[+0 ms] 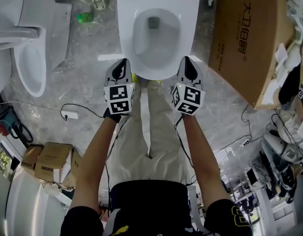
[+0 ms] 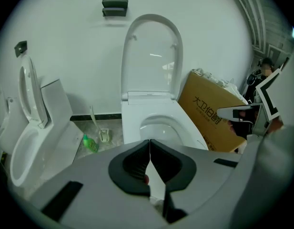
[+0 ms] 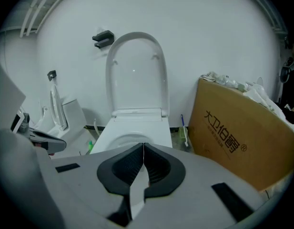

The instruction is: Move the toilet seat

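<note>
Upright toilet seat (image 2: 151, 56) stands beyond the closed fingers (image 2: 133, 163).

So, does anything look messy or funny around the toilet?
Yes. A green bottle looks tipped over on the floor left of the toilet, and a big cardboard box leans crookedly on its right. Nothing looks spilled or broken.

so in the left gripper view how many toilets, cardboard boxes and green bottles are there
toilets: 2, the middle toilet and the left toilet
cardboard box: 1
green bottle: 1
total: 4
</note>
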A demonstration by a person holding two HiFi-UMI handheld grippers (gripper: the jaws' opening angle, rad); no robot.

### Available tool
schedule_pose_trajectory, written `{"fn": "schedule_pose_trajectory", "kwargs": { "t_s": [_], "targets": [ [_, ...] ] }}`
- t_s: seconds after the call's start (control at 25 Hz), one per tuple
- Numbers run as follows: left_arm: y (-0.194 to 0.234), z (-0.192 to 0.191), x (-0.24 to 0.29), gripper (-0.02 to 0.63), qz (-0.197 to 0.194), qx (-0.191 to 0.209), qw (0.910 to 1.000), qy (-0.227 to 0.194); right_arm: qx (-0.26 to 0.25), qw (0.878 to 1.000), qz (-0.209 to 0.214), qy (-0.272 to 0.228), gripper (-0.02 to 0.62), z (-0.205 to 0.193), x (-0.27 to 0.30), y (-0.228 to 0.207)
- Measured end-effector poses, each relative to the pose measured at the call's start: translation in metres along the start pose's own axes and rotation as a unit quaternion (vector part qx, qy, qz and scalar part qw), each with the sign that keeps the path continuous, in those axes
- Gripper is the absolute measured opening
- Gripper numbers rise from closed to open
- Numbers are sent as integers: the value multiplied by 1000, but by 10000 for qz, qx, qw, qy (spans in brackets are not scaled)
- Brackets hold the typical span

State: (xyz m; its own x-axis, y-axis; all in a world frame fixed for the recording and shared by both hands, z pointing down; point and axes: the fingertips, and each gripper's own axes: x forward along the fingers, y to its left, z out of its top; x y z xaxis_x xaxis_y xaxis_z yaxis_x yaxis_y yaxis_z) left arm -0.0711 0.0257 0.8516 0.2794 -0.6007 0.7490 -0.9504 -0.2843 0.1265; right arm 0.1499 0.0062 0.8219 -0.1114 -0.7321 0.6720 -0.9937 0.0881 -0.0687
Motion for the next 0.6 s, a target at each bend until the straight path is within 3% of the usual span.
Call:
{"fn": "schedule_pose_trajectory", "kwargs": {
  "t_s": [0.36,0.6],
  "targets": [
    [-1,-47,36,21,126,-585,9977,305,-39,9981,-145,594,38,-55,25,-19],
    [-2,-70,52,21,172,-822,9951,531,27,9950,-256,967,122,-91,35,-35]
  ]
}}
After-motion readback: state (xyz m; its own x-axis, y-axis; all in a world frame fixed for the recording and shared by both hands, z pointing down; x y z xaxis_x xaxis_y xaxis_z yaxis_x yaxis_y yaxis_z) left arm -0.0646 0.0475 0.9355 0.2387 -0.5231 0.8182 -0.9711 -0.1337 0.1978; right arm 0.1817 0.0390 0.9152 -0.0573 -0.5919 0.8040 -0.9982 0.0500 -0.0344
